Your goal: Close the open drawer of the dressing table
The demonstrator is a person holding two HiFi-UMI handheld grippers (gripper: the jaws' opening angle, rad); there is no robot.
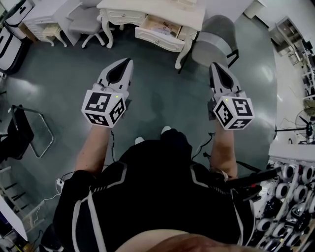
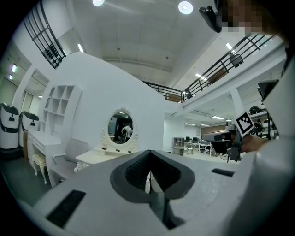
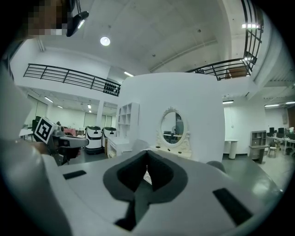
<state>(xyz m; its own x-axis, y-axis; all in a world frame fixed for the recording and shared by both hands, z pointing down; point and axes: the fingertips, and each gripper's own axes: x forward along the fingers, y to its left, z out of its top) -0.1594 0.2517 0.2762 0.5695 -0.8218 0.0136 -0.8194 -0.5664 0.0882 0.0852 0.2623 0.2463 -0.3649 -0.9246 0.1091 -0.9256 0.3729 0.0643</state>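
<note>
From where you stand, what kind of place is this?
Probably a big indoor test hall staged like a bedroom: a white dressing table with an oval mirror, under a railed upper gallery.

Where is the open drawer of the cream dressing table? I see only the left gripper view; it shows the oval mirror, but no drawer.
Observer: The head view shows the cream wooden drawer pulled out from the front of the cream dressing table, on the right part of it in that picture.
Operator: Does any claw touch it?
Observer: No. The left claw and the right claw both hang over the grey floor, clearly apart from the drawer.
Operator: Is the right claw open?
Observer: No. The right gripper view shows its jaws together, with nothing between them.
</note>
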